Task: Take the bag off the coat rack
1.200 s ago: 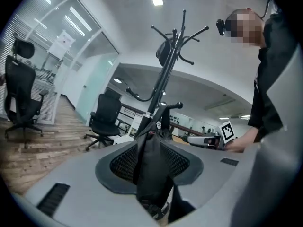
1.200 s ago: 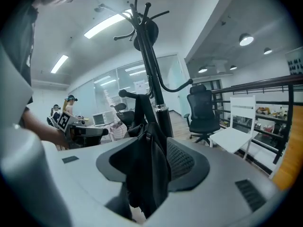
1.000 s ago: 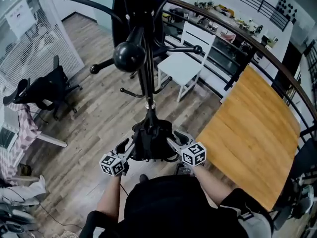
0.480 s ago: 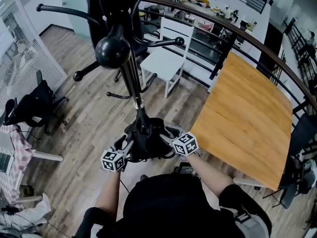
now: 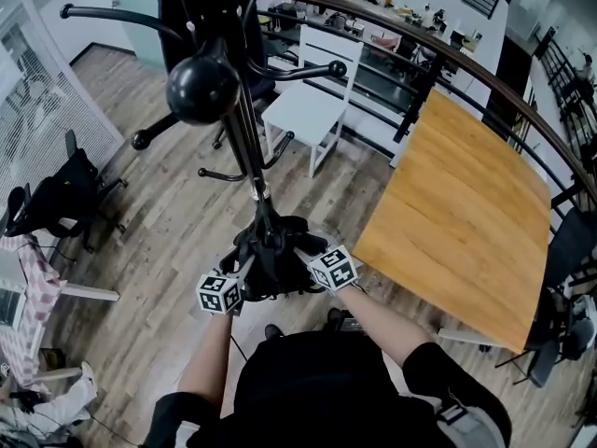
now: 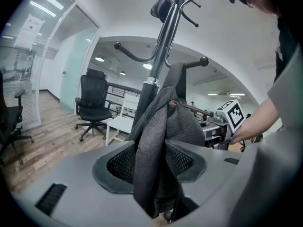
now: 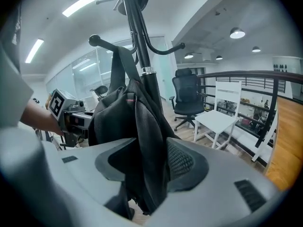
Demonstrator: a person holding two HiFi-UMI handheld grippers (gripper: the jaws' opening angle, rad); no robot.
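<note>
Head view. Bag [image 5: 272,264] low on the pole of the coat rack [image 5: 244,129], a dark bundle with its long axis up-and-down, below the lower ring of hooks. Flanked by left gripper [image 5: 241,273] and right gripper [image 5: 308,255], one to each side, noses turned in toward each other. Equally near, neither ahead.

Left gripper view. Jaws wide, just been opening. Fold of grey fabric upright in the gap, brushing the pads, no squeeze evident. Strap [image 6: 176,77] straight up from the bundle and over a hook [image 6: 191,62] with a knobbed, upturned end. Other gripper visible beyond the bag, facing back.

Right gripper view. Same picture mirrored: jaws apart, dark fold standing between them, not seen pinched. Strap up over the same hook, above and slightly left of the jaws.

Judgement: way off probably upward along the strap, then outward past the knob, with both grippers closing first and rising together.
</note>
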